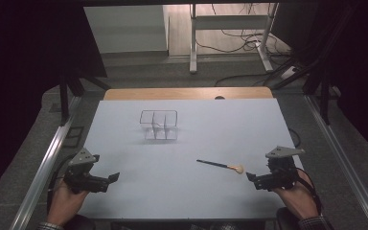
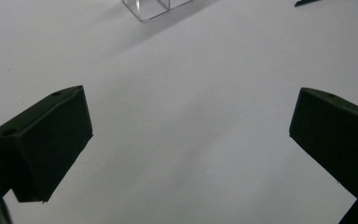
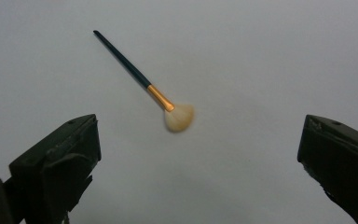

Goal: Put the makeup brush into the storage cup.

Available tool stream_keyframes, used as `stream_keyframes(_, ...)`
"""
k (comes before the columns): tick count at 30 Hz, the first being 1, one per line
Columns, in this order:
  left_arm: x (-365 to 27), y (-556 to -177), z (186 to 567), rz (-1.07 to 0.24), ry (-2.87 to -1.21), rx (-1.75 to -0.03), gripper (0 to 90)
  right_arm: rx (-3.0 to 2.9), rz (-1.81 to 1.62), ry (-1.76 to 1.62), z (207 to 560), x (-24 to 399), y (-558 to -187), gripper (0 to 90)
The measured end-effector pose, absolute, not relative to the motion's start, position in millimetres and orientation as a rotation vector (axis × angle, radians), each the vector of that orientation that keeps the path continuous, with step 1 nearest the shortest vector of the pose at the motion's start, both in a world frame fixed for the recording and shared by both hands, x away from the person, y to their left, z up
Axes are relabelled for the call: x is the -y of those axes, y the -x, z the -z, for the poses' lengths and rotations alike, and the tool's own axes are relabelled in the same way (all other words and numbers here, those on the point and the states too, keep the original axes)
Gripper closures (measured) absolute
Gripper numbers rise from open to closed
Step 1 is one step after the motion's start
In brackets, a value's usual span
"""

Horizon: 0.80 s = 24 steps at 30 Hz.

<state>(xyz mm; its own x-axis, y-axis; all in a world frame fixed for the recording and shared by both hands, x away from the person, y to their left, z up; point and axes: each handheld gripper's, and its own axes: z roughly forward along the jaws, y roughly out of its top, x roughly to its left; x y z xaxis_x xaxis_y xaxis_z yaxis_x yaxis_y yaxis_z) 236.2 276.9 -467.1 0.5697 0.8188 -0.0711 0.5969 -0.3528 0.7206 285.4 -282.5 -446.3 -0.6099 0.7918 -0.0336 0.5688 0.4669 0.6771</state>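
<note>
A fan brush [image 1: 220,166] with a dark handle, gold ferrule and pale bristles lies flat on the white table [image 1: 187,143], bristles toward the right. My right gripper [image 1: 250,177] rests low just right of the bristles, jaws wide open and empty. From the right gripper view the brush [image 3: 145,84] lies ahead of the jaws, bristles nearest. A clear divided organizer box [image 1: 159,124] stands at the table's middle back. My left gripper [image 1: 114,177] sits near the front left, open and empty, and its view catches a corner of the organizer box [image 2: 156,8].
Metal rails [image 1: 45,163] run along both sides of the table. A wooden strip [image 1: 187,93] edges the far side. Beyond it stand a white desk frame [image 1: 230,33] and floor cables. Dark curtains hang left and right.
</note>
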Motion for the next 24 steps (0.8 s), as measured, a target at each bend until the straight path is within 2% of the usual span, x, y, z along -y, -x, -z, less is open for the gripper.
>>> stream_keyframes(24,-279.5,-235.5,467.4,-0.380,-2.051,-1.133,0.0,-2.396,-0.949,-1.136,451.2,283.4,-290.9,0.0)
